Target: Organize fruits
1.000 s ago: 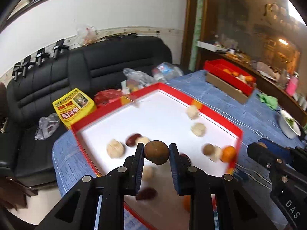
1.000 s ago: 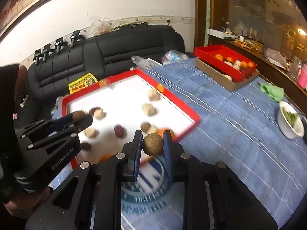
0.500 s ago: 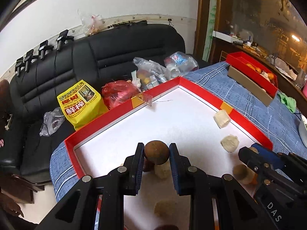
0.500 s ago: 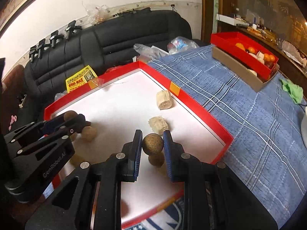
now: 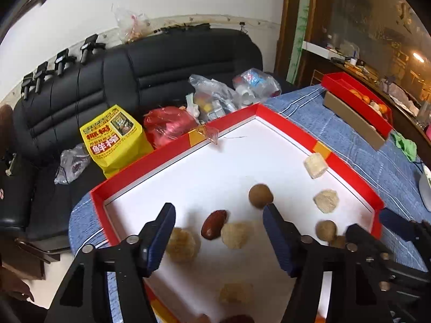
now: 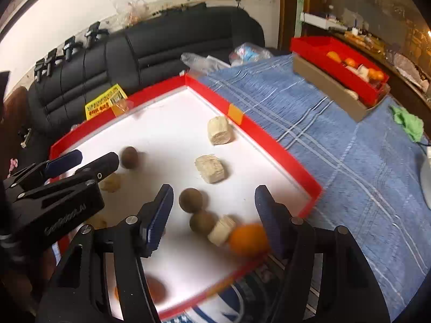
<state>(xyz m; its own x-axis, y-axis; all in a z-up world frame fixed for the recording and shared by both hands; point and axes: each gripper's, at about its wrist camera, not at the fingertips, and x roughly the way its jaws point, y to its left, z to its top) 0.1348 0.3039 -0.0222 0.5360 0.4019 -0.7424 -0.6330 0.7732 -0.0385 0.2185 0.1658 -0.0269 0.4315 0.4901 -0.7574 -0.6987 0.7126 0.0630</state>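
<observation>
Both grippers have let go since half a second ago: each was clamped on a brown ball, and now both stand with fingers spread wide and nothing between them. The left gripper hangs over the near half of the red-rimmed tray, released. The brown ball it carried lies on the white floor of the tray, just beside the inner tip of its right finger. A dark red date and a pale fuzzy lump lie touching each other in the gap between the fingers, with another pale lump partly behind the left finger. Two beige blocks sit near the tray's right rim, one beyond the other.

The right gripper is likewise released over the tray's near right corner. Its brown ball rests on the tray floor between the fingers, touching a second brown ball just nearer the camera. A small cream piece and a blurred orange fruit lie in a row beside them, the orange against the right finger. The left gripper shows at the left edge of this view, open.

Beyond the tray, a blue striped cloth covers the table, and a smaller red box of fruit sits on a cardboard base at the far side. A black sofa with a yellow bag stands behind.
</observation>
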